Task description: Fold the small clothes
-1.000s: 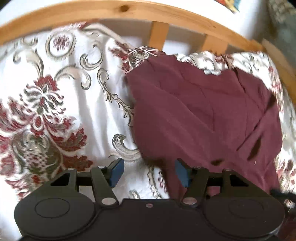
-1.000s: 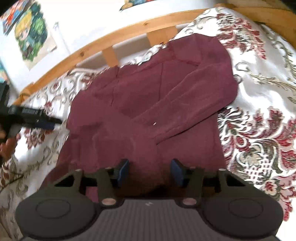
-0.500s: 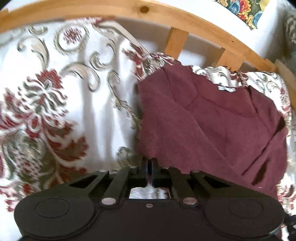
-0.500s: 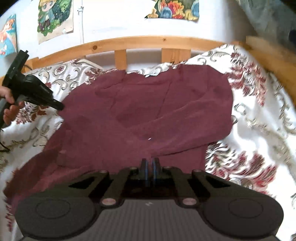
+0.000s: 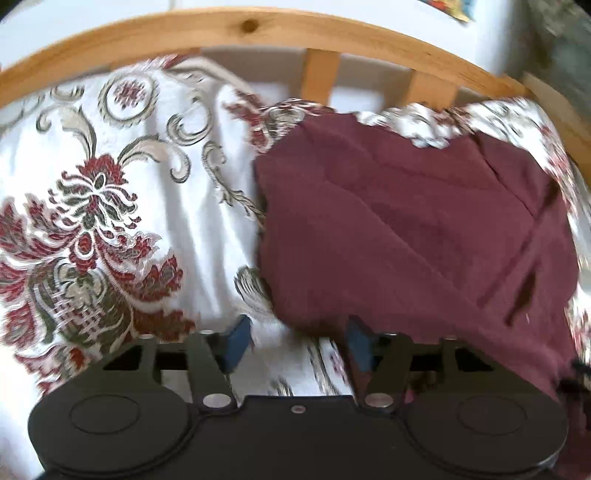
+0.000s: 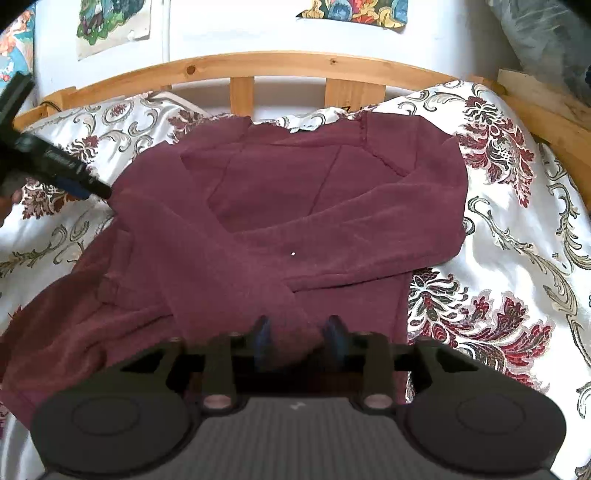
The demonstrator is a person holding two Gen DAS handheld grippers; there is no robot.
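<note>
Maroon sweater (image 6: 280, 221) spread on floral bedspread (image 6: 517, 266), neckline toward wooden headboard (image 6: 258, 66), both sleeves crossed over the chest, lower body trailing toward the bed's near edge. Right gripper (image 6: 297, 341) with blue-padded fingers (image 6: 261, 338) apart, straddling the lower cloth at the bed's near edge, no grip visible; placed there, by judgement, for a hold on the lower part ahead of a fold toward the headboard. Left gripper (image 5: 297, 341) likewise spread, pads (image 5: 238, 338) parted, at the sweater's (image 5: 406, 236) near-left corner, bedspread (image 5: 110, 221) showing between the jaws, the right pad touching or just beside the cloth edge; contact not resolvable owing to blur. Paired placement at the near edge judged as preparation for a two-point lift, keeping the fold line straight.

Right wrist view: whole garment outline, crossed sleeves, neckline, posters (image 6: 110, 26) on the wall, and the left gripper (image 6: 85, 186) seen from outside at the sweater's left edge. Left wrist view: none of that; instead the sweater's left border against bare bedspread, and the headboard (image 5: 258, 33) slats close up, strongly blurred.
</note>
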